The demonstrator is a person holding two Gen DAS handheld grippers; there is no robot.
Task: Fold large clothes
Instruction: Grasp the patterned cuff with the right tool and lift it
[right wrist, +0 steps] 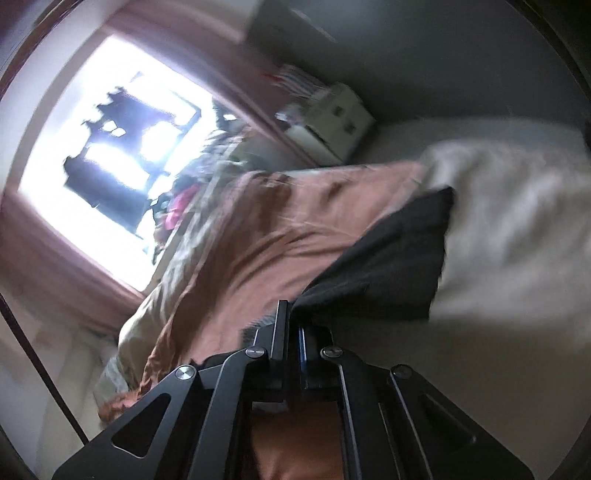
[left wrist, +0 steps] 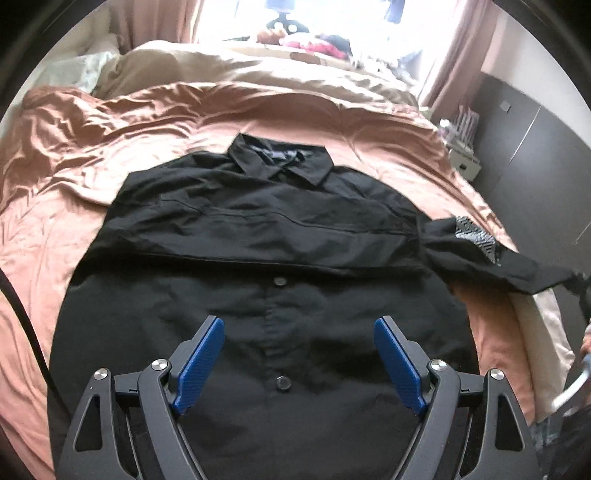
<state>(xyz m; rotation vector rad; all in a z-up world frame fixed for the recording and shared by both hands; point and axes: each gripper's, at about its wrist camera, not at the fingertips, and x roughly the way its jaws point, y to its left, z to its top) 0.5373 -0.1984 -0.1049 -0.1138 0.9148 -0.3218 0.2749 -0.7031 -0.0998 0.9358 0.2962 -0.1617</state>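
Observation:
A black button-up shirt (left wrist: 258,258) lies flat on the bed, collar (left wrist: 280,162) away from me, with one sleeve folded across the chest. My left gripper (left wrist: 299,339) is open and empty, hovering over the lower front of the shirt near the buttons. The shirt's right sleeve (left wrist: 517,266) stretches off to the right and is lifted at its end. My right gripper (right wrist: 291,317) is shut on that sleeve's end (right wrist: 388,266), held over the bed's right edge; this view is tilted and blurred.
The bed has a rumpled salmon duvet (left wrist: 110,155) and beige bedding (left wrist: 221,62) behind it. A bright window (left wrist: 325,22) with pink curtains is at the back. A white box (right wrist: 332,114) stands by the dark wall at the bed's right.

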